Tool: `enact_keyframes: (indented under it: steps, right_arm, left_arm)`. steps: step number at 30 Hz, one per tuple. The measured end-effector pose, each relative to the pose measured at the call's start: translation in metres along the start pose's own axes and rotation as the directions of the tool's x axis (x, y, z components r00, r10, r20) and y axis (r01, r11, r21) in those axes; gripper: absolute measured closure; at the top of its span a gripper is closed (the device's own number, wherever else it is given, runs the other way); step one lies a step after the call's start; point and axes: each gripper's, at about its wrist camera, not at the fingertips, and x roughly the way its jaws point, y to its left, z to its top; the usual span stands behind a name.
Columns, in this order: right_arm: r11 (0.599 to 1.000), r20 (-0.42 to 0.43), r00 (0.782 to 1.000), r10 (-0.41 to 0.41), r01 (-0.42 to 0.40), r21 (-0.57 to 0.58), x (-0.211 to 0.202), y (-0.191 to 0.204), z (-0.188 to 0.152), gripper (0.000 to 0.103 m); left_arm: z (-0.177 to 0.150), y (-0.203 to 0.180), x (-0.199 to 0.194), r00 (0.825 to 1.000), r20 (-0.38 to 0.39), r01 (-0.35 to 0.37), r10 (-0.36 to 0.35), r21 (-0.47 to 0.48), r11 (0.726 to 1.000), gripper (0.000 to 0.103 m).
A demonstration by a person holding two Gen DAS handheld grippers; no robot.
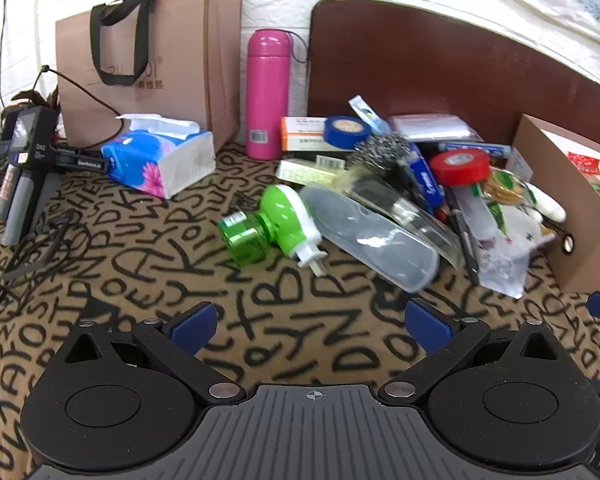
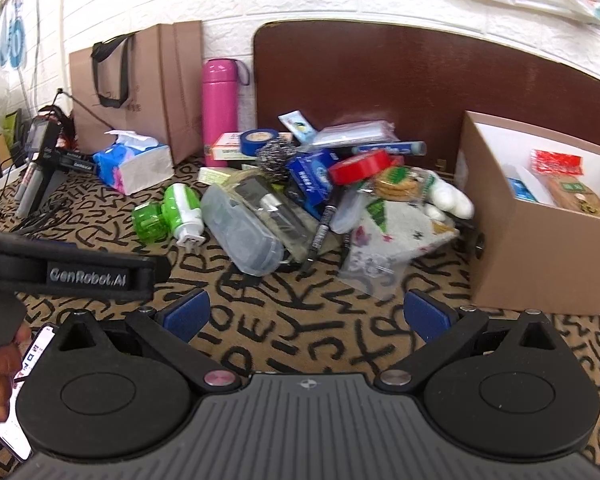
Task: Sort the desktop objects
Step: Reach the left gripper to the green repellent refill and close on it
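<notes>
A heap of desk items lies on the lettered cloth: a green plug-in mosquito repeller [image 1: 268, 224] [image 2: 168, 214], a clear plastic case [image 1: 374, 236] [image 2: 244, 226], a red tape roll [image 1: 459, 166] [image 2: 362, 166], a blue tape roll [image 1: 346, 131] [image 2: 258, 138], a steel scourer [image 1: 378, 150] [image 2: 274, 156], a black marker [image 2: 320, 232] and a cookie packet [image 1: 504, 196] [image 2: 396, 188]. My left gripper [image 1: 314, 324] is open and empty, in front of the repeller. My right gripper [image 2: 306, 316] is open and empty, in front of the heap.
A brown cardboard box [image 1: 572, 216] [image 2: 540, 240] with packets inside stands at the right. A pink flask [image 1: 266, 94] [image 2: 220, 110], a tissue pack [image 1: 160, 158] [image 2: 134, 166], a paper bag [image 1: 148, 60] and a tripod device [image 1: 24, 160] stand at the back left. A hand holds a phone [image 2: 16, 400].
</notes>
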Motion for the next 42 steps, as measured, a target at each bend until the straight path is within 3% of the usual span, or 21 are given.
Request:
enact_keyframes:
  steps: [11, 15, 19, 25, 30, 33, 41, 42]
  right_arm:
    - [0.992, -0.003, 0.995, 0.097, -0.097, -0.076, 0.037, 0.026, 0.018, 0.001]
    - [0.975, 0.026, 0.979, 0.2, -0.196, -0.108, 0.049, 0.034, 0.024, 0.001]
    - [0.959, 0.036, 0.972, 0.232, -0.222, -0.177, 0.061, 0.05, 0.03, 0.001]
    - [0.935, 0.014, 0.961, 0.276, -0.265, -0.237, 0.084, 0.068, 0.037, 0.009]
    - [0.913, -0.016, 0.957, 0.289, -0.281, -0.295, 0.106, 0.078, 0.039, 0.024]
    - [0.905, -0.041, 0.956, 0.292, -0.29, -0.312, 0.12, 0.081, 0.04, 0.033]
    - [0.884, -0.058, 0.954, 0.294, -0.295, -0.363, 0.146, 0.087, 0.042, 0.037]
    - [0.879, -0.056, 0.953, 0.299, -0.298, -0.373, 0.149, 0.088, 0.042, 0.038]
  left_arm:
    - [0.026, 0.027, 0.032, 0.999, -0.036, -0.034, 0.034, -0.008, 0.999, 0.0]
    - [0.037, 0.043, 0.041, 0.999, -0.03, -0.032, 0.032, -0.017, 0.999, 0.0]
    - [0.049, 0.065, 0.055, 0.999, -0.032, -0.023, 0.022, -0.049, 0.999, 0.0]
    - [0.056, 0.077, 0.079, 0.996, -0.058, 0.06, -0.061, -0.012, 0.998, 0.0]
    - [0.058, 0.076, 0.1, 0.986, -0.095, 0.141, -0.14, 0.013, 0.99, 0.014]
    - [0.059, 0.077, 0.11, 0.977, -0.116, 0.182, -0.179, 0.017, 0.983, 0.016]
    - [0.062, 0.078, 0.119, 0.966, -0.106, 0.239, -0.235, 0.027, 0.971, 0.01]
    - [0.062, 0.079, 0.12, 0.963, -0.108, 0.251, -0.248, 0.022, 0.968, 0.013]
